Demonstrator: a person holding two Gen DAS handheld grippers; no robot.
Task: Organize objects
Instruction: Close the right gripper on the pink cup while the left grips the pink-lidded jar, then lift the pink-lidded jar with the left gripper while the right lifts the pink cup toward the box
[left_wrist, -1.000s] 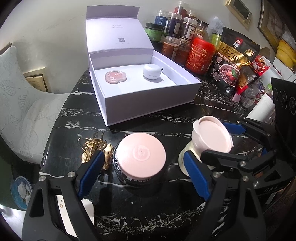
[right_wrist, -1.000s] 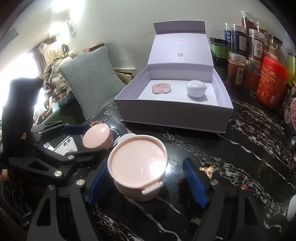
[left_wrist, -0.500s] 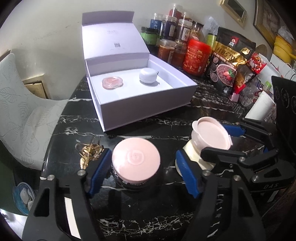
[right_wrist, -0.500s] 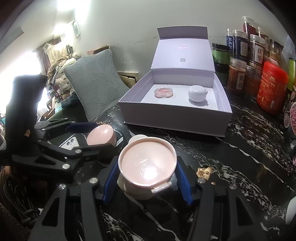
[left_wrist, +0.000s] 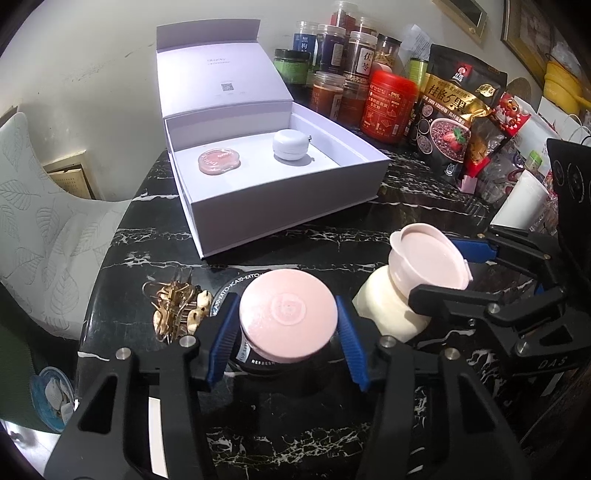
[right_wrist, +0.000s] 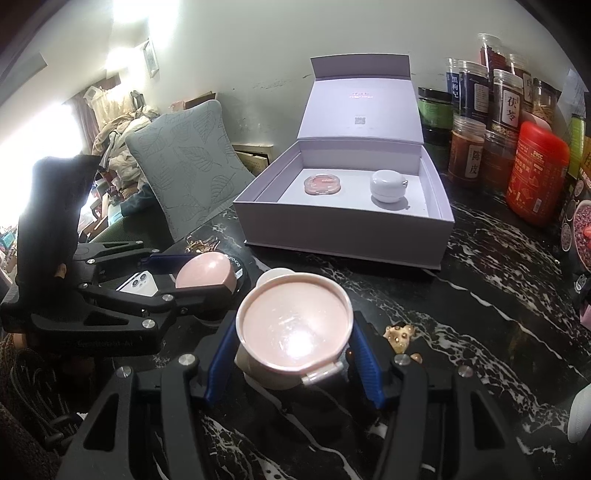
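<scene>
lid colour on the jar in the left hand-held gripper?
Pale pink lid on a black jar; clearest in the left wrist view.

One box (left_wrist: 280, 199), four cosmetic containers (left_wrist: 288, 319), two tongs (left_wrist: 284, 349).

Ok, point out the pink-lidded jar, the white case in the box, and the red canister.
pink-lidded jar (left_wrist: 288, 314), left wrist view, centre of its lid.
white case (left_wrist: 289, 144), left wrist view, its domed top.
red canister (right_wrist: 535, 177), right wrist view, its labelled side.

The black marble bench (left_wrist: 303, 236) held an open white box (left_wrist: 288, 199), two pink-lidded jars (left_wrist: 288, 317), gold clips (left_wrist: 173, 310), and food jars (left_wrist: 391, 107).
</scene>
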